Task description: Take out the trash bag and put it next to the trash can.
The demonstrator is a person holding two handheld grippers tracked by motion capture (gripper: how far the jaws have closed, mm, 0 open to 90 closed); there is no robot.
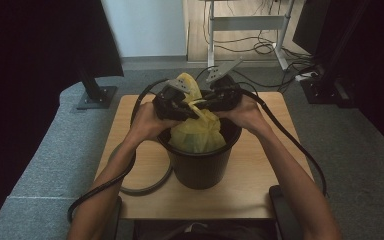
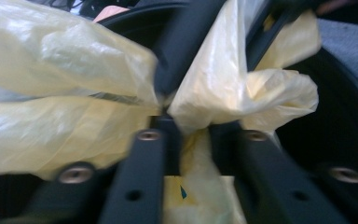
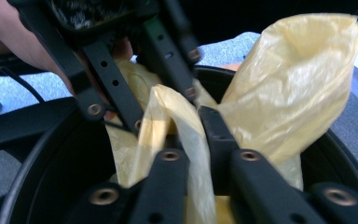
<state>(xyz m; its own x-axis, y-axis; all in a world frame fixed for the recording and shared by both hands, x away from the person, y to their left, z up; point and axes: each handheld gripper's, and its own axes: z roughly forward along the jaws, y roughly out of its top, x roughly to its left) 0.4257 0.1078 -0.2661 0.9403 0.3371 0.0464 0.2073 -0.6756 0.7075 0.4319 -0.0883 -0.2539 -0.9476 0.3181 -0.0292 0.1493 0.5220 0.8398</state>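
A yellow plastic bag sits in a black bucket on the wooden table. Both grippers meet above the bucket's mouth. My left gripper comes in from the left. In the left gripper view its jaws are shut on a fold of the bag, pinched at the left gripper. My right gripper comes in from the right. It is shut on a twisted strip of the bag, held at the right gripper. The left gripper faces it closely. A loose flap of bag stands up behind.
A grey ring-shaped hoop lies on the table left of the bucket, and both gripper cables trail over the table's sides. A monitor stand base is on the floor at back left. A white desk frame with cables stands behind.
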